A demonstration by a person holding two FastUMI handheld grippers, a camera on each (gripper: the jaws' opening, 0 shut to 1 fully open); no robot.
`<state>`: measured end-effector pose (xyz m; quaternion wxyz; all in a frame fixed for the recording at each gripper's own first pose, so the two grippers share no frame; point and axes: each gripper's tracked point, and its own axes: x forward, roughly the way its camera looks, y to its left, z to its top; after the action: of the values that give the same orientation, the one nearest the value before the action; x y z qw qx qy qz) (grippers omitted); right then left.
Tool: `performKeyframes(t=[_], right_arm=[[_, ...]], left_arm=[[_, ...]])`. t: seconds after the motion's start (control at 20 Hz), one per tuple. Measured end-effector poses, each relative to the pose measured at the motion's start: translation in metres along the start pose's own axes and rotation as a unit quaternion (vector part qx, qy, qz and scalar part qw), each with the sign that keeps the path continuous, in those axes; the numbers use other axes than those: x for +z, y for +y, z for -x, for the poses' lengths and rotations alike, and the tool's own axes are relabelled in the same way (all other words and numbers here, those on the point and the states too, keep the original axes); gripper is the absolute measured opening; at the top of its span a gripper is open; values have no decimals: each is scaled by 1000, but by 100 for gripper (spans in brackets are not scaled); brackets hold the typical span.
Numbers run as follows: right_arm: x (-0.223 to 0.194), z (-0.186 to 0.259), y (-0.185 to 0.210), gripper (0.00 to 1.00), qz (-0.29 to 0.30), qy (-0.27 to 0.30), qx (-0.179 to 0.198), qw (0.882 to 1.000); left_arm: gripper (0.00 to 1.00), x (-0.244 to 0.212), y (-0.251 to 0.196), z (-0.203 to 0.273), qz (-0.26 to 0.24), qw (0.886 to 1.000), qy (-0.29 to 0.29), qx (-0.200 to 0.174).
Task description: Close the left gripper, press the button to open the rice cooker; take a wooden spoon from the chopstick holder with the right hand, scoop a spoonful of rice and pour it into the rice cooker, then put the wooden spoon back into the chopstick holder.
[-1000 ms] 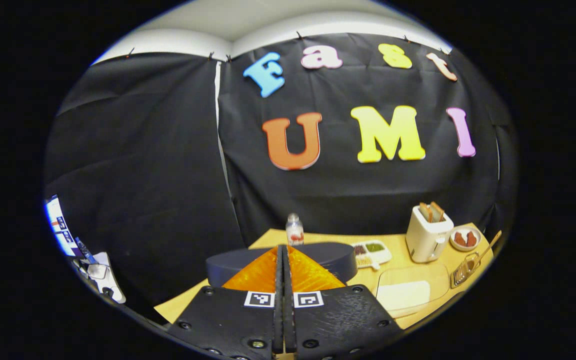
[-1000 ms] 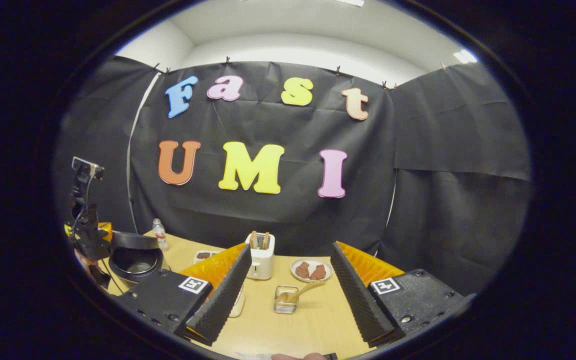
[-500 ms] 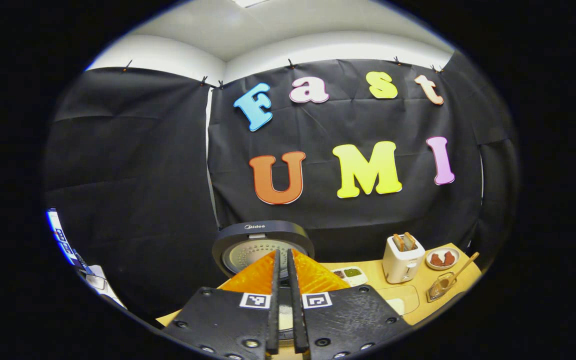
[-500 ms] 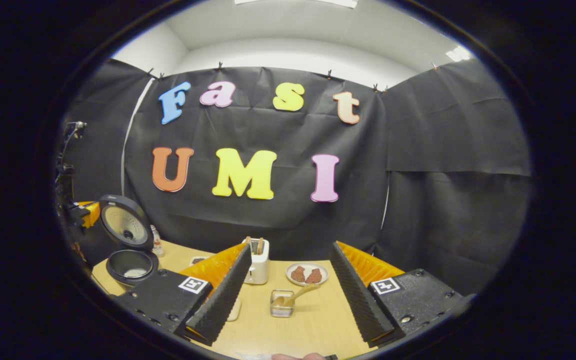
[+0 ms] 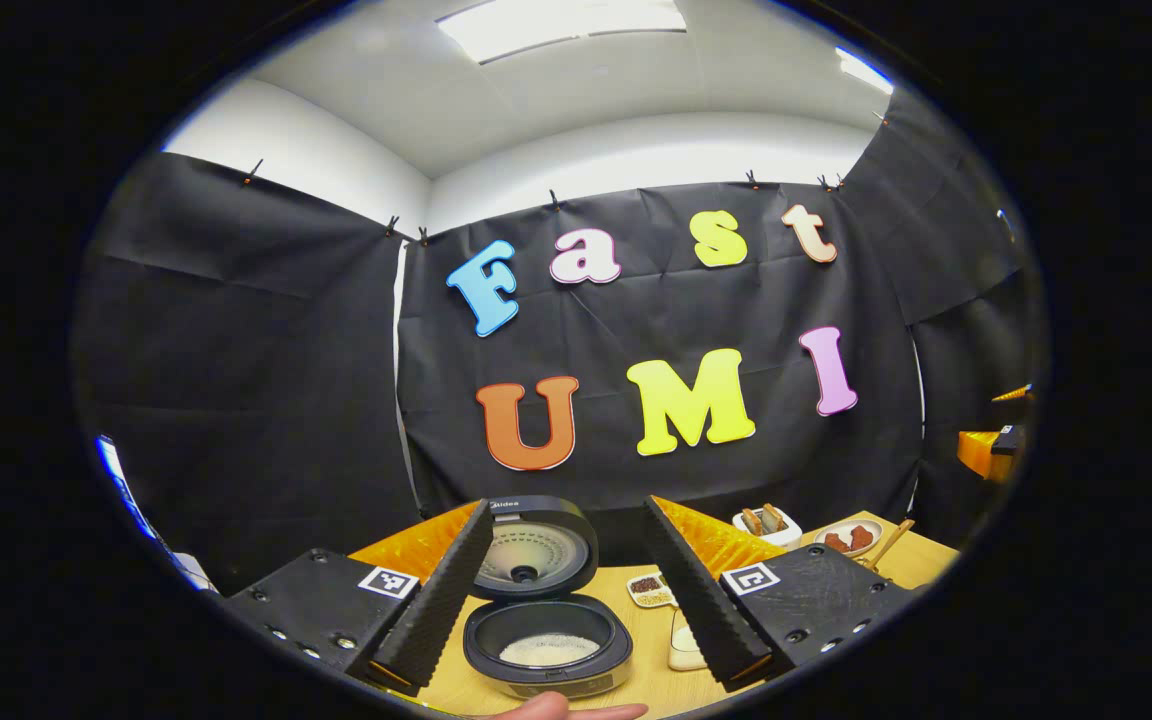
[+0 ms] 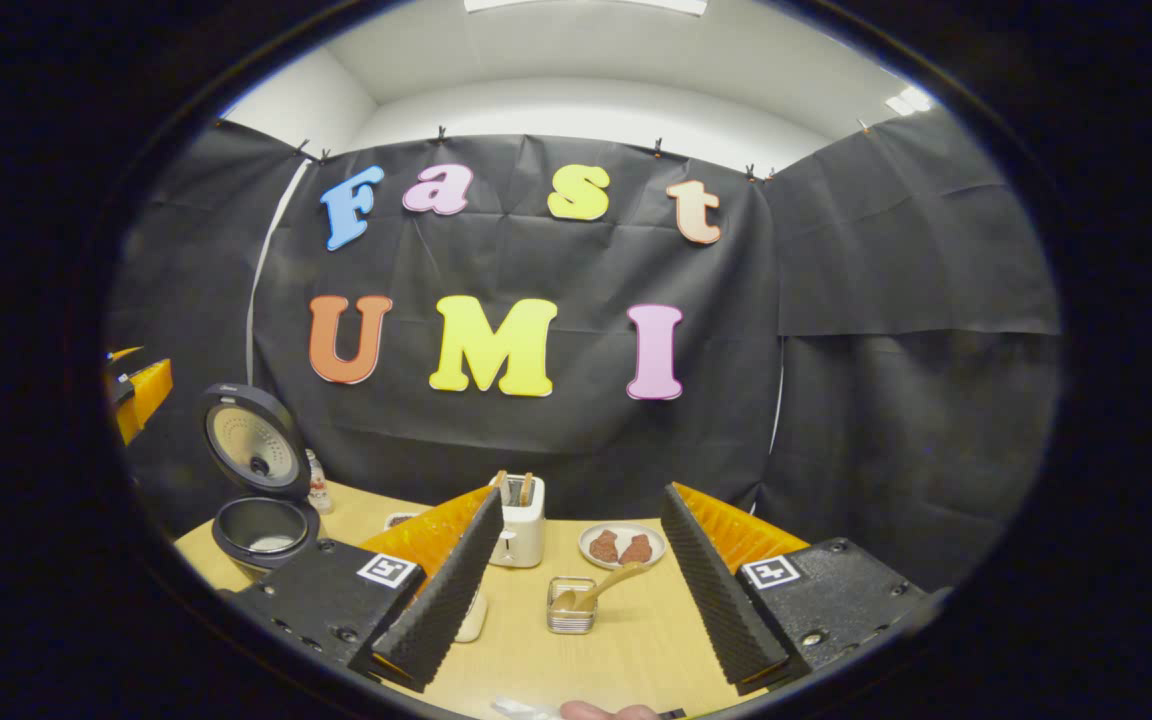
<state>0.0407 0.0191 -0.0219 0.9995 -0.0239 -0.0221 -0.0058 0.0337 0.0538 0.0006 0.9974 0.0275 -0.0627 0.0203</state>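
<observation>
Black cloth wall behind, wooden table (image 6: 626, 640) in front. On the left, cooker (image 5: 548, 645) standing with lid (image 5: 534, 548) raised upright, pale rice in the pot; same cooker (image 6: 261, 530) at far left in the right gripper view. Left claw (image 5: 566, 600) spread wide, holding nothing, cooker framed between its fingers. Right claw (image 6: 576, 590) also spread wide and empty, above the near table edge. Between its fingers, wire holder (image 6: 572, 605) with spoon (image 6: 601, 585) leaning out to the right. Beyond the holder, toaster (image 6: 519, 520) with two slices upright and plate (image 6: 622, 546) bearing two brown pieces. Small bottle (image 6: 317, 482) just right of the cooker lid. Fingertip (image 5: 561, 708) visible at the bottom edge of the left gripper view.
</observation>
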Motion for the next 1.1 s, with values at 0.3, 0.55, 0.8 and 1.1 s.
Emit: performKeyframes(t=[0.3, 0.55, 0.8, 1.1], right_arm=[[-6, -7, -4, 100, -7, 7, -1, 1000], [-37, -25, -10, 100, -25, 29, -5, 999], [-105, -62, -27, 100, -42, 65, -19, 997], [-202, -134, -40, 100, -101, 129, -35, 986]], left_arm=[[95, -8, 9, -6, 18, 999, 22, 19], [90, -15, 9, -12, 15, 999, 28, 29], [95, -20, -3, -15, 10, 999, 33, 21], [95, -23, -6, -21, 27, 998, 40, 27]])
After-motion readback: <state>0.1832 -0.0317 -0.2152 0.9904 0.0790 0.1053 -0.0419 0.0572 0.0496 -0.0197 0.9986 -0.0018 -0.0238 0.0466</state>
